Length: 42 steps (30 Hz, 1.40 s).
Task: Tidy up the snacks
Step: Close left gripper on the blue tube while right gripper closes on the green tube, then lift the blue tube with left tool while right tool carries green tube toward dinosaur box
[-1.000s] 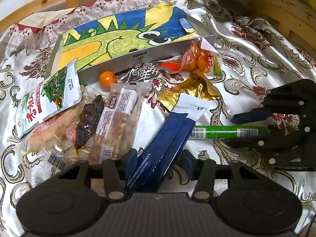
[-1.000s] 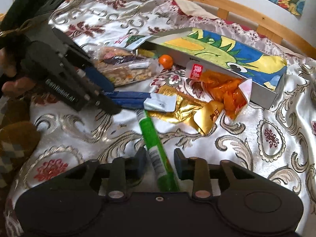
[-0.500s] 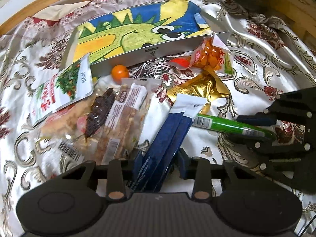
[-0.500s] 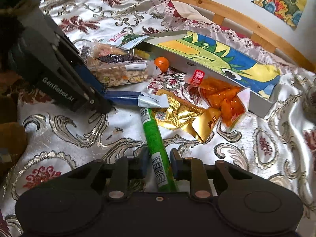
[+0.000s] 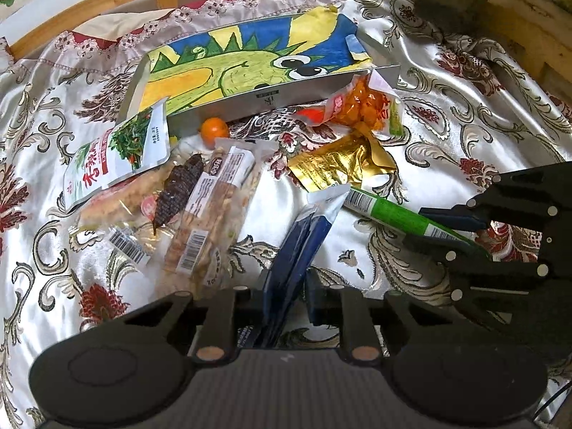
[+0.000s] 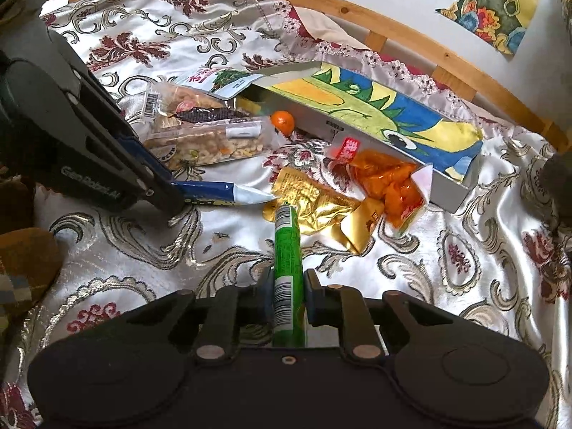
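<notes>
cloth: glossy white satin bedspread with damask print | box: shallow grey cardboard tray, dinosaur drawing lining it, still without snacks | change: both tongs have closed since a second ago, so lifting looks next | left gripper pinches flat dark-blue foil sachet | right gripper pinches slim green foil stick, both beside the tray

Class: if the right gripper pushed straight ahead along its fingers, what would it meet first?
Holding the green tube, the right gripper would probably drive it into the gold wrapper first; depth is uncertain.
</notes>
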### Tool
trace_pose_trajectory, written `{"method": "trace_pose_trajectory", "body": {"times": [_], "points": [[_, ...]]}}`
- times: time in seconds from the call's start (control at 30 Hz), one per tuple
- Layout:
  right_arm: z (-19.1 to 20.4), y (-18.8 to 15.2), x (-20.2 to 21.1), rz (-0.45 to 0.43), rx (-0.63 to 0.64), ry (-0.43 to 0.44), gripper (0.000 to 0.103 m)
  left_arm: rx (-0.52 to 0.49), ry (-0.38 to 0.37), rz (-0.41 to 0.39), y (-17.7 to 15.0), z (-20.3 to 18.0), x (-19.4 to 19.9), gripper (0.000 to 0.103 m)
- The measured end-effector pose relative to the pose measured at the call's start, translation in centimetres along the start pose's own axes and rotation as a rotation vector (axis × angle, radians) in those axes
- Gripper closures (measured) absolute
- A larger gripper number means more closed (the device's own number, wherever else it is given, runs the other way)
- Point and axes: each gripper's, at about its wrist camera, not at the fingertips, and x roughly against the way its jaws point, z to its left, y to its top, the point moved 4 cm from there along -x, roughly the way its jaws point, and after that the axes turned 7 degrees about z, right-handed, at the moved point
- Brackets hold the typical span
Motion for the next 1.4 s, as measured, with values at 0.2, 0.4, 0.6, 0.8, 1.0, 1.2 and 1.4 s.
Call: {"method": "trace_pose_trajectory", "body": {"times": [0.2, 0.4, 0.6, 0.8, 1.0, 1.2, 1.4], "points": [[0.4, 0.0, -0.2, 0.001, -0.014, 0.012, 0.085, -0.026, 0.032, 0.006, 0.0, 0.4, -0.8, 0.051], [0.3, 0.1, -0.7, 0.008, -0.03, 0.021, 0.084, 0.002, -0.053, 0.073, 0.0, 1.4, -2.6, 0.049], [0.0, 0.2, -1.4, 0.016, -0.056, 0.03, 0.08, 0.055, -0.08, 0.065, -0.1, 2.0, -2.6, 0.058], [-0.2, 0.1, -1.9, 0.017, -0.087, 0.046, 0.081, 0.041, -0.058, 0.062, -0.4, 1.4, -2.1, 0.065], [0.9, 0.2, -1.1, -0.005, -0.008, -0.028, 0.085, 0.06, -0.057, 0.031, -0.5, 0.9, -0.7, 0.071], [0.6, 0.6, 0.0, -0.039, -0.019, -0.061, 0.085, 0.07, -0.048, -0.008, -0.5, 0.7, 0.8, 0.076], [0.7, 1.1, 1.3, -0.088, -0.033, -0.073, 0.085, 0.088, -0.047, -0.023, -0.4, 0.8, 1.7, 0.093]]}}
